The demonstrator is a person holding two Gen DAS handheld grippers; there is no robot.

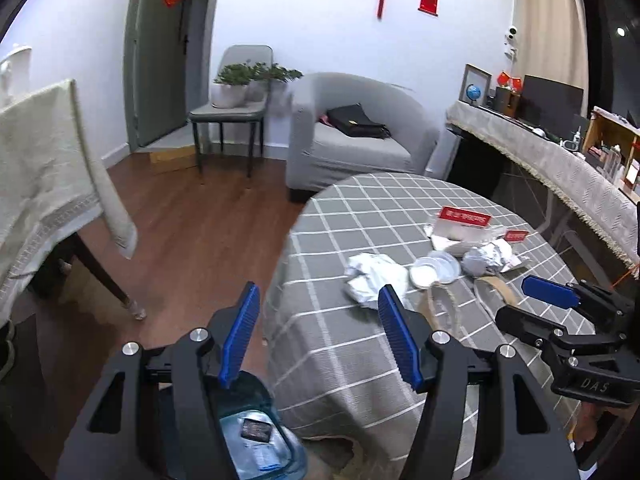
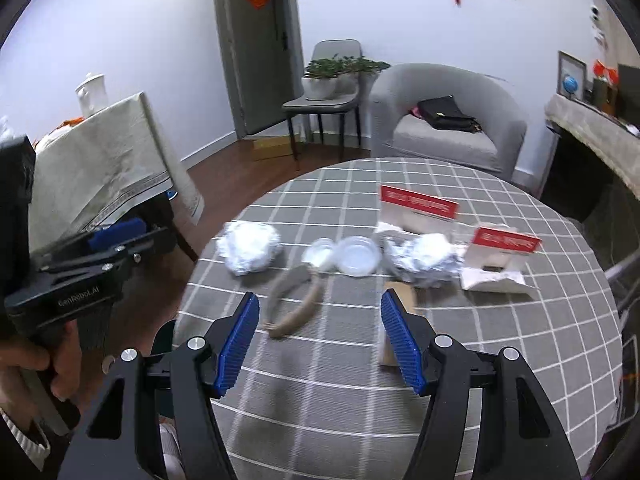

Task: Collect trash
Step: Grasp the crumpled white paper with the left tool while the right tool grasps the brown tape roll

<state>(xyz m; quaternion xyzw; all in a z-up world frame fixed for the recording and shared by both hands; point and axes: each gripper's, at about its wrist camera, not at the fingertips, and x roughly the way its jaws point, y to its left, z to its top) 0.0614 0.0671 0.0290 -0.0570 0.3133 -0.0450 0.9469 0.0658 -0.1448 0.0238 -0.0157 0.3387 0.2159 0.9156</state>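
Note:
Trash lies on a round table with a grey checked cloth: a crumpled foil ball at the left, two clear plastic lids, a second foil ball, two red-and-white paper boxes, a curved brown paper strip and a brown card piece. My right gripper is open and empty above the table's near side. My left gripper is open and empty at the table's left edge, near the left foil ball. A blue bin stands below it on the floor.
A grey armchair with a black bag stands behind the table. A chair with potted plants is by the door. A cloth-covered table is at the left, a long cluttered shelf at the right.

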